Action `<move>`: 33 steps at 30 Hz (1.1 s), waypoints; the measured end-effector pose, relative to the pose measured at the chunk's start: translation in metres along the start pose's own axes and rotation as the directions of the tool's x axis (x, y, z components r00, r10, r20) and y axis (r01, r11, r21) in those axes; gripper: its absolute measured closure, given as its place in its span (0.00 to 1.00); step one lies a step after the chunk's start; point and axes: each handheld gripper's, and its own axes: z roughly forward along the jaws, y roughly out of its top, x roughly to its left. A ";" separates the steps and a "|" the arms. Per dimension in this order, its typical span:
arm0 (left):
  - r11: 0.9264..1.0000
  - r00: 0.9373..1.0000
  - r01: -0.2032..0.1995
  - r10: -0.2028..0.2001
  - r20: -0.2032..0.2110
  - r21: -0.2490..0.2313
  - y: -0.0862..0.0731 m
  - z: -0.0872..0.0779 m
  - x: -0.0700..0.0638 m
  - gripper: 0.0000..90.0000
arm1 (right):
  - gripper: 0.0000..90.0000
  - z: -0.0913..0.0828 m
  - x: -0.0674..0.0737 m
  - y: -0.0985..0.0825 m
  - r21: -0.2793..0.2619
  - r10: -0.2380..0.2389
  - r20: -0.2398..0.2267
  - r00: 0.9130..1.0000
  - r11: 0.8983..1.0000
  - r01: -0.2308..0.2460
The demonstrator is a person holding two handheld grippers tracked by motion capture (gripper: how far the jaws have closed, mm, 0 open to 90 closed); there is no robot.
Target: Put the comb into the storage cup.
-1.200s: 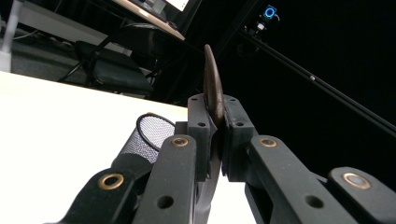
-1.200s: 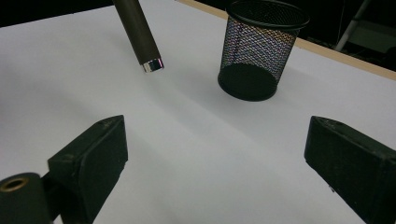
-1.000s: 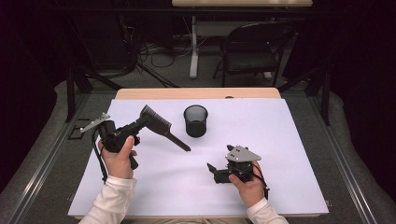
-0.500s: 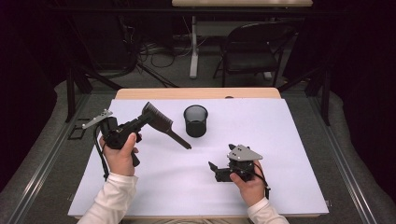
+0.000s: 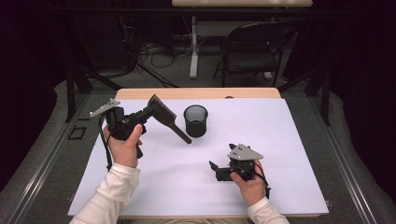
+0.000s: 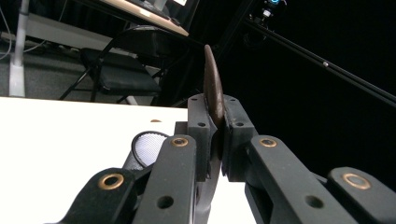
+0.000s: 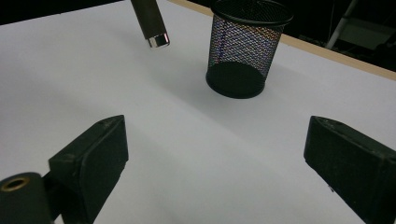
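Your left gripper (image 5: 148,112) is clamped on the brush (image 5: 164,116) by its bristle end, handle free to drop into the cup (image 5: 195,120) at 3 o'clock. Right gripper (image 5: 214,169) sits w/ jaws wide, holding nothing, at the cup's 5 o'clock.

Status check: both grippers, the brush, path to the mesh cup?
Left gripper shut on brush, held off the table. Right gripper open, empty. Mesh cup upright, path unobstructed.

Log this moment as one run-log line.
left hand-held gripper: shut on brush, held above table | right hand-held gripper: open, empty | mesh cup: upright, beside brush handle
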 end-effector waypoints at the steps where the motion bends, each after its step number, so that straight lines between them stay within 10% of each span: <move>1: 1.000 1.000 -0.007 0.007 -0.004 0.003 0.002 0.001 -0.001 0.94 | 0.07 0.000 0.000 0.000 0.000 0.001 0.000 1.000 1.000 -0.001; 33: 0.996 0.994 -0.080 0.081 -0.071 0.026 0.045 0.030 -0.021 0.94 | 0.08 0.000 -0.003 0.000 -0.003 0.016 0.003 1.000 1.000 -0.016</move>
